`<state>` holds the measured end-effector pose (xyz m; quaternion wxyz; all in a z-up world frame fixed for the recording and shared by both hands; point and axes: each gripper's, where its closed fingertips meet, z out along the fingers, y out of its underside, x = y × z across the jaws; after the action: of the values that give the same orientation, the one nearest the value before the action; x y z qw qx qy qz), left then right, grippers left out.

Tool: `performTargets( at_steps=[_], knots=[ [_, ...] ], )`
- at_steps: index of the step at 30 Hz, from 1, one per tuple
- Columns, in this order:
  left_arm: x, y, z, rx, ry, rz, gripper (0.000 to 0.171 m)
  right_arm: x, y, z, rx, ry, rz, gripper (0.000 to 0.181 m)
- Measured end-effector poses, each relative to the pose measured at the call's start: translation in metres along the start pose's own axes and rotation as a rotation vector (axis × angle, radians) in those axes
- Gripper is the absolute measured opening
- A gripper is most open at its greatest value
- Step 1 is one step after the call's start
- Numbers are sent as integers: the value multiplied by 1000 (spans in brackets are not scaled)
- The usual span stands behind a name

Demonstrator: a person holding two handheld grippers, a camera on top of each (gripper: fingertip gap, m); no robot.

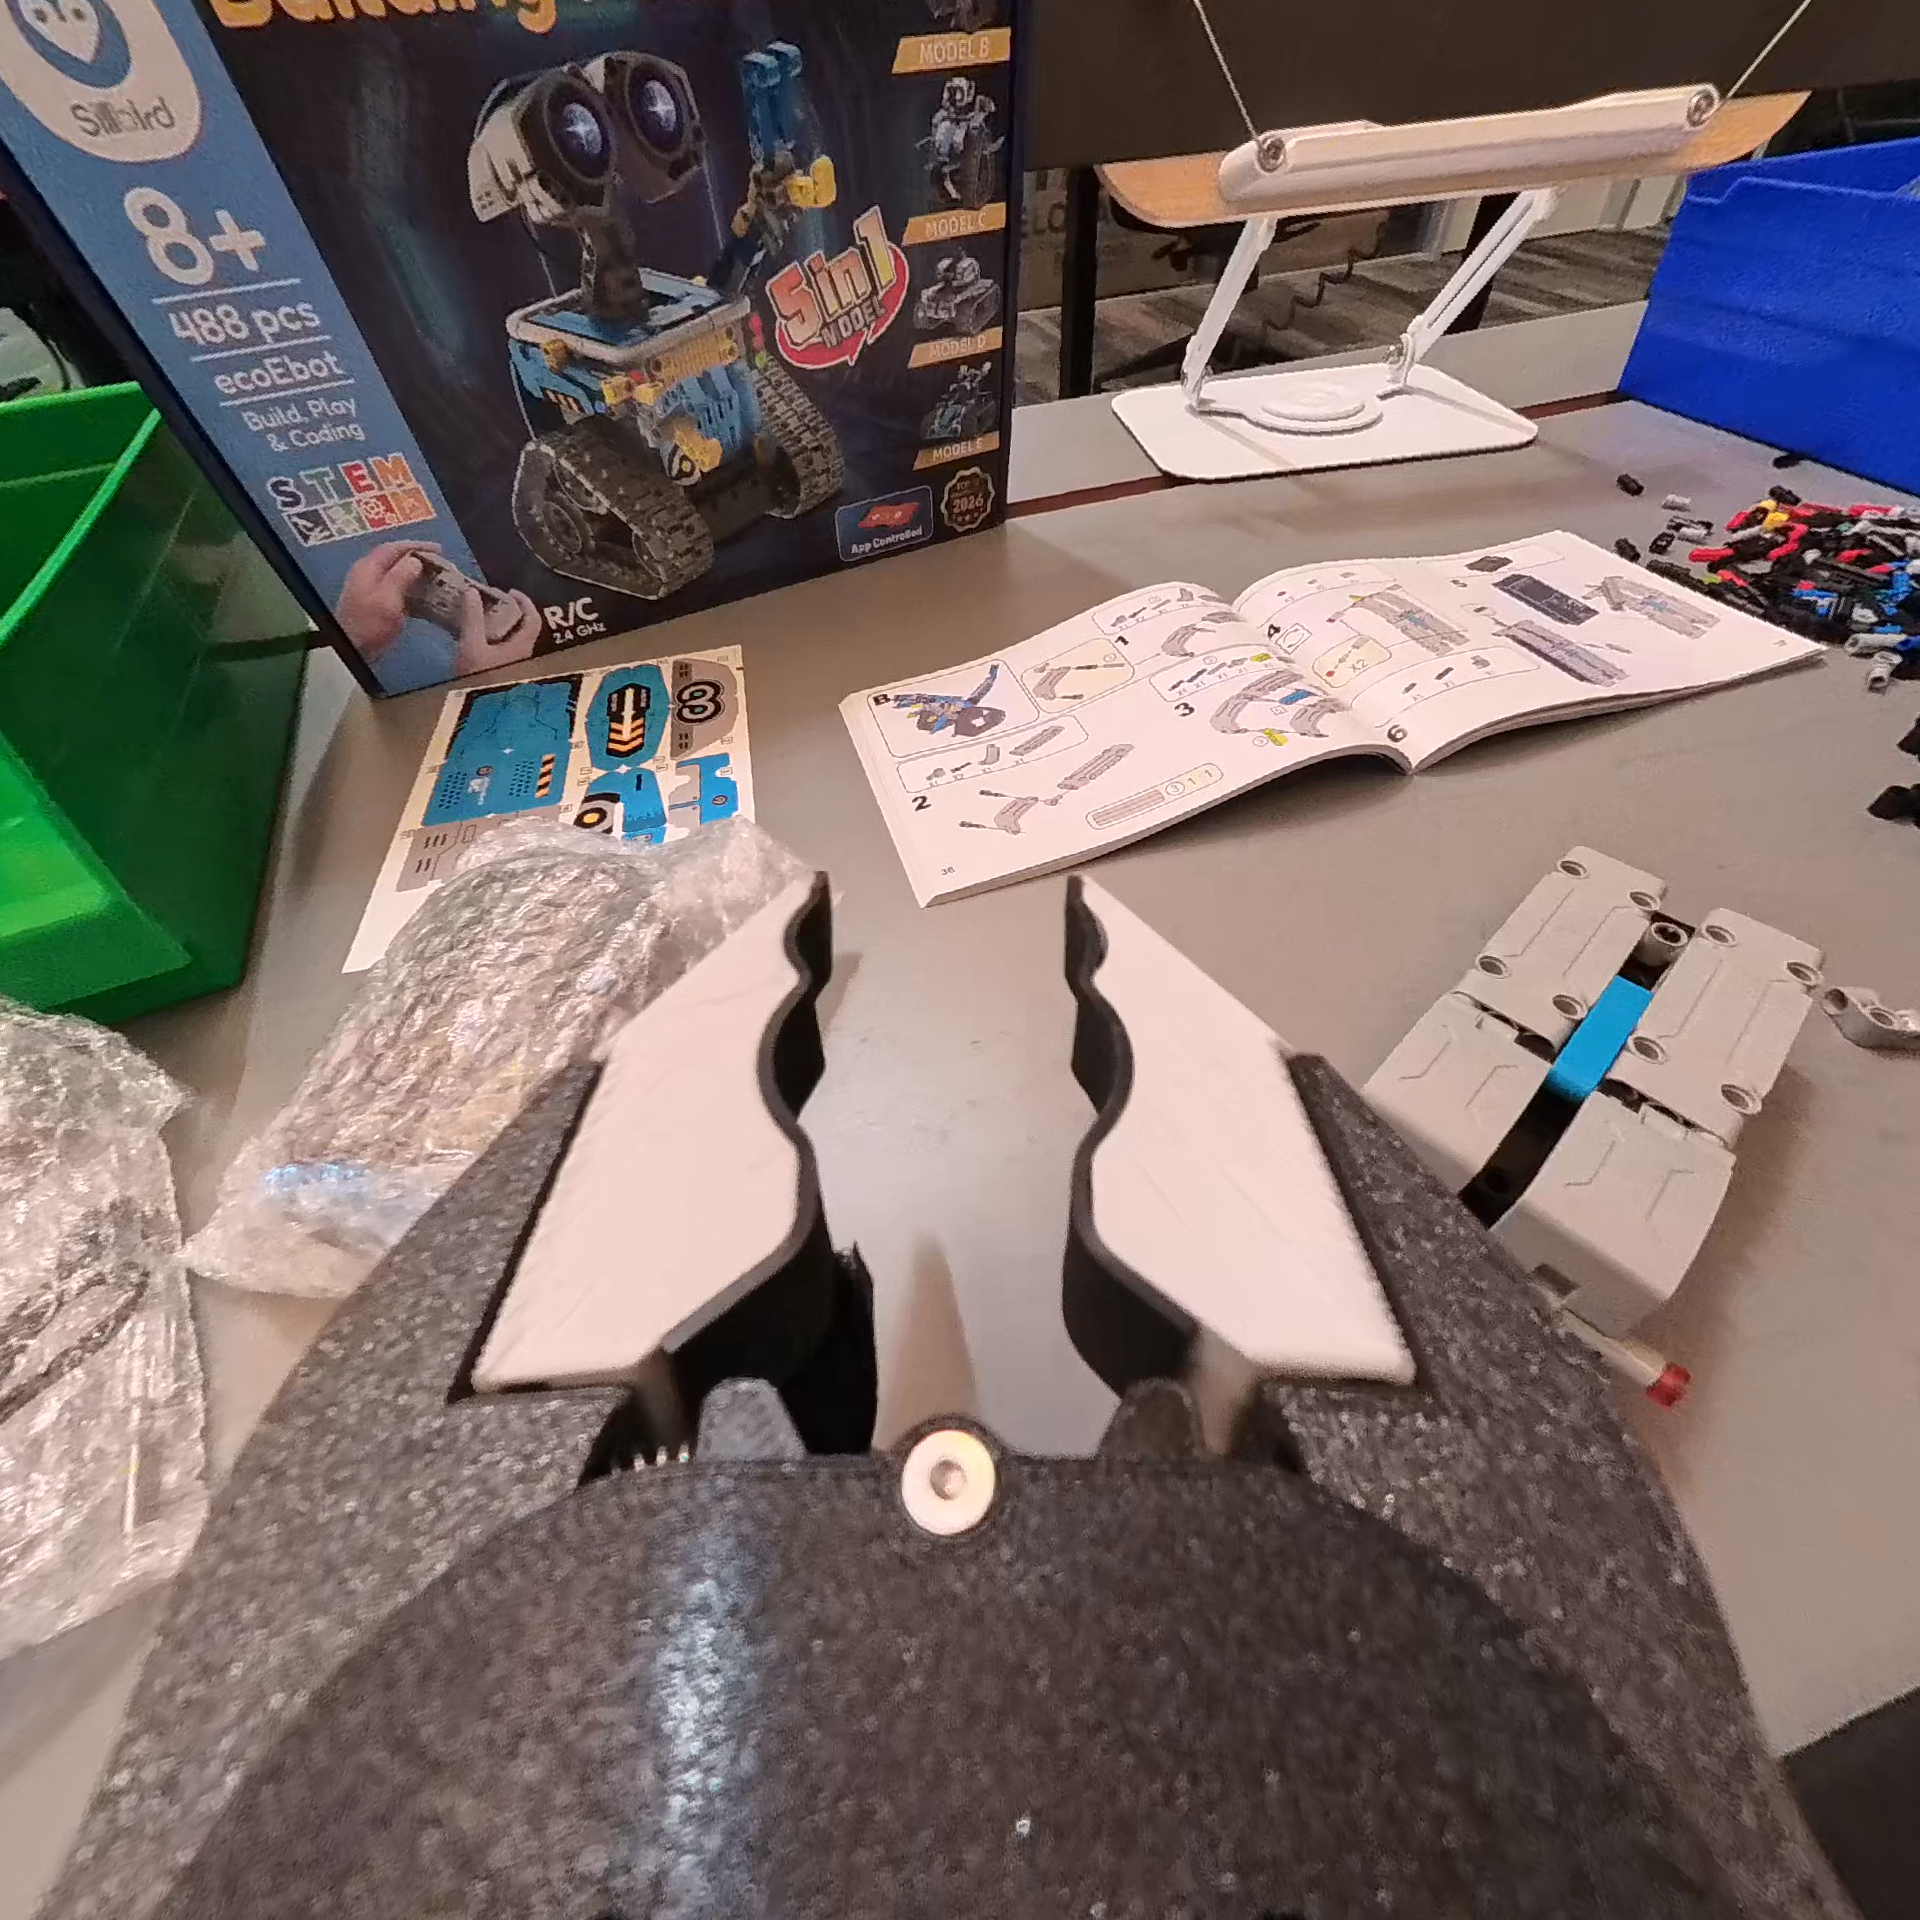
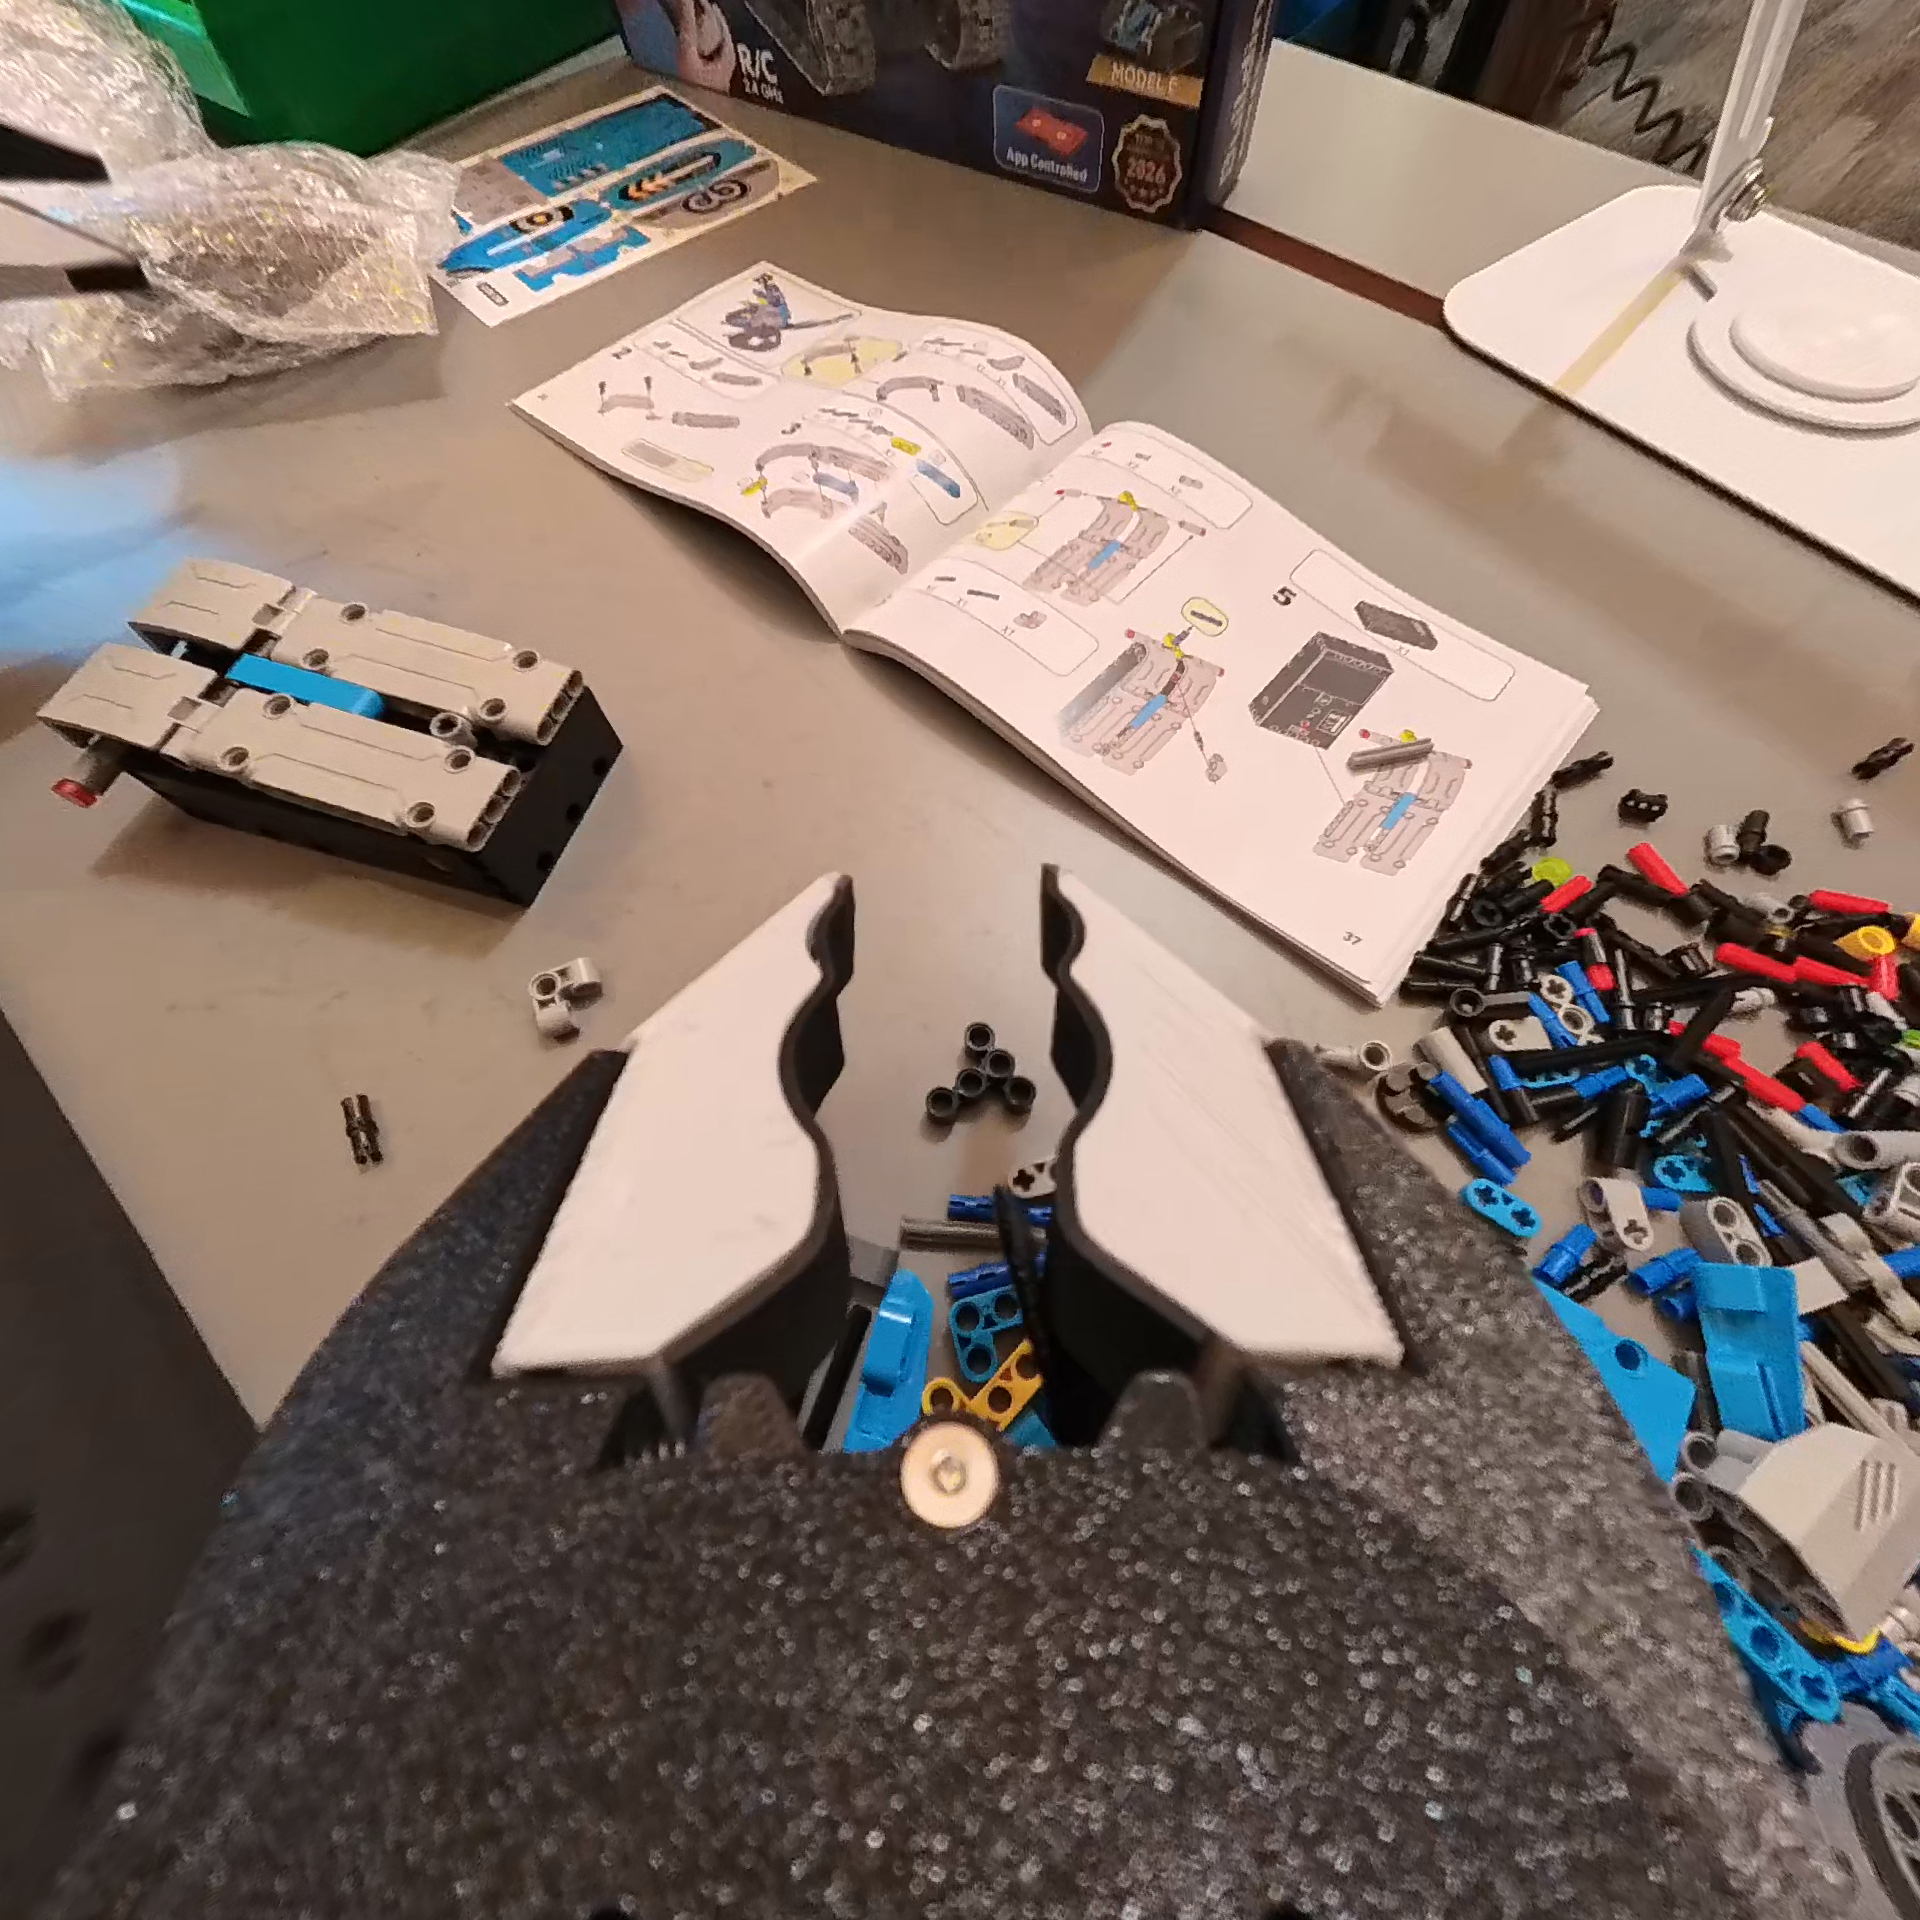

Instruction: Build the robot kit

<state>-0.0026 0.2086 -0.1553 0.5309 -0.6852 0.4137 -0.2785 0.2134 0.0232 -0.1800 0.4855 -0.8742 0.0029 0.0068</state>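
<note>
My left gripper (image 1: 948,894) is open and empty above the grey table (image 1: 1351,935), between a bubble-wrap bag (image 1: 468,1039) on its left and a grey, black and blue brick assembly (image 1: 1600,1081) on its right. My right gripper (image 2: 948,894) is open and empty over the table (image 2: 312,987). A small black triangular brick (image 2: 982,1075) lies on the table between its fingers. The same assembly shows in the right wrist view (image 2: 332,717) to the left. An open instruction booklet (image 1: 1299,686) (image 2: 1039,582) lies ahead of both grippers. A pile of loose bricks (image 2: 1662,1091) lies right of the right gripper.
A toy box (image 1: 582,312) stands at the back, a sticker sheet (image 1: 592,769) before it. A green bin (image 1: 94,707) is at left, a blue bin (image 1: 1787,312) at back right, a white stand (image 1: 1340,416) behind the booklet. More bubble wrap (image 1: 83,1299) lies near left. A grey connector (image 2: 564,995) and black pin (image 2: 362,1127) lie loose.
</note>
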Motion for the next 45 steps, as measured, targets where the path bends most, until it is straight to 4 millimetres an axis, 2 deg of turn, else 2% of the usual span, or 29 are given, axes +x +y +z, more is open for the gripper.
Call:
performTargets(
  at_steps=[1, 4, 6, 7, 10, 14, 19, 22, 26, 30, 35, 37, 40, 45],
  knots=[
    [1, 0, 0, -1, 3, 4, 44, 0, -2, -1, 10, -2, 1, 35],
    [2, 3, 3, -21, -4, 14, 44, -7, -5, -1, 19, -33, -7, 44],
    [1, 8, 7, -57, -5, 11, 44, -14, -8, -4, 28, -62, -24, 33],
    [1, 10, 8, -73, -5, 5, 44, -16, -11, -7, 53, -61, -32, 36],
    [-2, 12, 10, -87, -6, -14, 44, -12, -14, -12, 80, -42, -28, 45],
    [-3, 9, 7, -67, -5, -29, 44, -10, -13, -11, 82, -63, 12, 44],
    [1, 10, 7, -68, 4, -13, 44, -11, -2, -3, 15, -71, 11, 43],
    [1, 8, 5, -58, 4, -16, 44, -8, 1, -4, -2, -43, 7, 50],
    [-2, 6, 3, -43, 1, -37, 44, -15, 19, 1, -104, -58, -19, 60],
    [-3, 7, 4, -48, 0, -43, 44, -19, 23, 5, -133, -31, -93, 56],
    [-5, 12, 10, -88, -3, -58, 44, -13, 22, 5, -120, 9, -89, 58],
    [-7, 12, 12, -92, -7, -74, 44, -16, 23, 6, -116, -29, -67, 51],
    [-11, 11, 16, -92, -13, -80, 44, -17, 25, 8, -130, -53, -48, 56],
    [-9, 2, 28, -60, -9, -42, 44, -20, 21, 12, -122, -84, -70, 49]
  ],
)
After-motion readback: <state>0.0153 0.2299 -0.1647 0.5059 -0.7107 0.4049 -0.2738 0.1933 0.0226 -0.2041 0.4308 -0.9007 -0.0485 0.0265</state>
